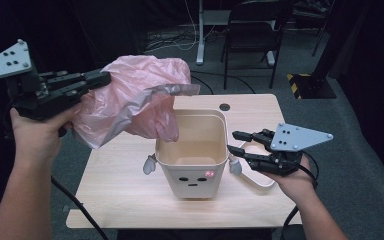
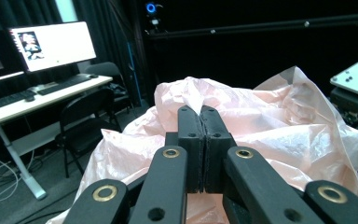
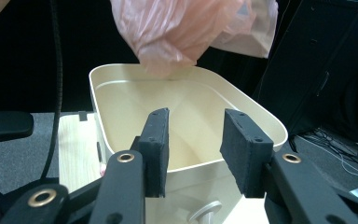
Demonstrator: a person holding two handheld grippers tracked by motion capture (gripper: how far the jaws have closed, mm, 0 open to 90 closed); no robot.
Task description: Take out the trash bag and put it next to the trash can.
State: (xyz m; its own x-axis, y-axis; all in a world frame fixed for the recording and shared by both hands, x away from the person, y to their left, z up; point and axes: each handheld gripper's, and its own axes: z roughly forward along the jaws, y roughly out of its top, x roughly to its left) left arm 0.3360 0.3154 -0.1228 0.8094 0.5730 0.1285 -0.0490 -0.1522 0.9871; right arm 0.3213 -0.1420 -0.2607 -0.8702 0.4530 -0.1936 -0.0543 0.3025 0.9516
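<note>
— Where do we stand with the left tool (image 1: 100, 79)?
— We have it clenched on the pink bag (image 1: 135, 95), up and left of the bin (image 1: 192, 155); the bag's tail hangs into the bin's mouth.
— And our right tool (image 1: 236, 142)?
— Released, just beside the bin's right rim.

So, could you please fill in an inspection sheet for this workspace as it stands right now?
Surface: light wooden table, small, with a round hole near the far edge.
Job's things: pink plastic bag held up in the air, its lower end hanging over the open top of the cream bin; the bin stands upright with nothing seen inside it.
Clutter: nothing seen.
Grippers: left claw shut on the bag; right claw open beside the bin's rim, gripping nothing.
Cables: a black cable trails from each claw; more lie on the floor behind.
Surroundings: black folding chair, dark curtains, desk with lit monitors.
</note>
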